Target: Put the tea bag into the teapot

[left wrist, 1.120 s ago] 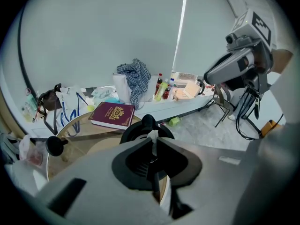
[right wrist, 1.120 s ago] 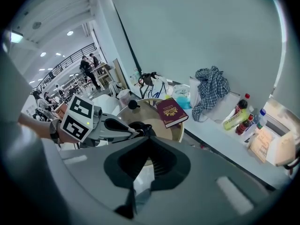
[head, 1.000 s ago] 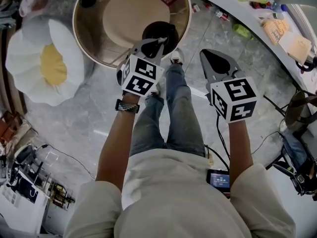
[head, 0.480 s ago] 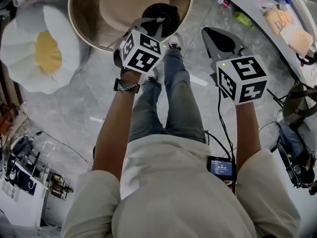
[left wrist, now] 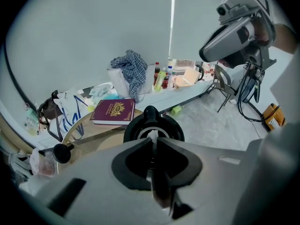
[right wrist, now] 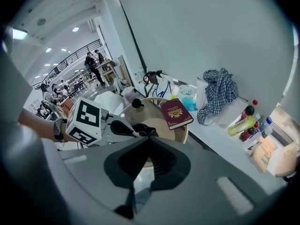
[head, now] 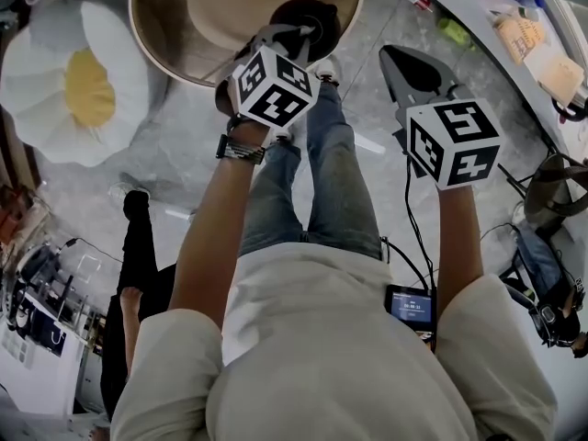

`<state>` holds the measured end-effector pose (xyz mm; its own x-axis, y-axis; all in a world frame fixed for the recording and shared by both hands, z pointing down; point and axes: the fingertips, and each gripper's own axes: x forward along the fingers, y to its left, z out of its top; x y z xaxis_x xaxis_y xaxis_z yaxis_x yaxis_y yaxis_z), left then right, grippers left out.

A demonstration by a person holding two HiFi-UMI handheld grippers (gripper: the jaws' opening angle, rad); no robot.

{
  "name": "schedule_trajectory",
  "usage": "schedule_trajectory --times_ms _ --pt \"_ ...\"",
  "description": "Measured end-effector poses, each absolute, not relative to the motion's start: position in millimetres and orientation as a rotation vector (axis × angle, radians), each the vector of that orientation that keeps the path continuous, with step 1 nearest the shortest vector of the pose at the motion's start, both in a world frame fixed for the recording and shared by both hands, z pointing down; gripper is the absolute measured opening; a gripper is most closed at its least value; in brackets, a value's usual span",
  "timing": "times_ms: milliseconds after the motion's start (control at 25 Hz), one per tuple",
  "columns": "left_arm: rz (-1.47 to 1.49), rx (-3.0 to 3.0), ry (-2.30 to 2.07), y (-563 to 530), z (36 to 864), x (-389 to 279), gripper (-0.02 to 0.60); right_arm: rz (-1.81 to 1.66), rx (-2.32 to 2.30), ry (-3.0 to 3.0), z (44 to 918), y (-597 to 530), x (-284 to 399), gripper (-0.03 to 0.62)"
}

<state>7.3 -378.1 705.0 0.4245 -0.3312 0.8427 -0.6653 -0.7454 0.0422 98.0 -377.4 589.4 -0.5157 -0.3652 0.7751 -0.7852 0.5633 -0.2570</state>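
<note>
Reaching slightly farther forward, the left gripper (head: pixel 296 37) hovers over the teapot (head: pixel 317 12), jaws pinching the tea bag (left wrist: pixel 151 134); the right gripper (head: pixel 393 58) hangs alongside, jaws pressed together.

Straight past left gripper (left wrist: pixel 154 138) fingers, pinched on tea bag (left wrist: pixel 151 135): teapot (left wrist: pixel 175 131) mouth, open, clear way in. Left of them, black knob (left wrist: pixel 61 153) and red book (left wrist: pixel 114 110). Around right gripper (right wrist: pixel 146 139) fingers, open air.

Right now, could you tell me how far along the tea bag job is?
Done: the tea bag is pinched in the left gripper. In hand: it hangs over the open teapot. Left: lower and release it. The right gripper is shut, empty.
</note>
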Motion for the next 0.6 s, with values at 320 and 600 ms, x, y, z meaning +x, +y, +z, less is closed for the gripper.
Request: schedule_trajectory --times_ms 320,600 --pt "1.266 2.332 -0.860 -376.2 704.6 3.4 0.040 0.807 0.935 -2.108 591.3 -370.1 98.5 0.006" --pt "1.276 2.334 -0.863 -376.9 704.7 1.7 0.044 0.818 0.930 -2.112 591.1 -367.5 94.7 0.006"
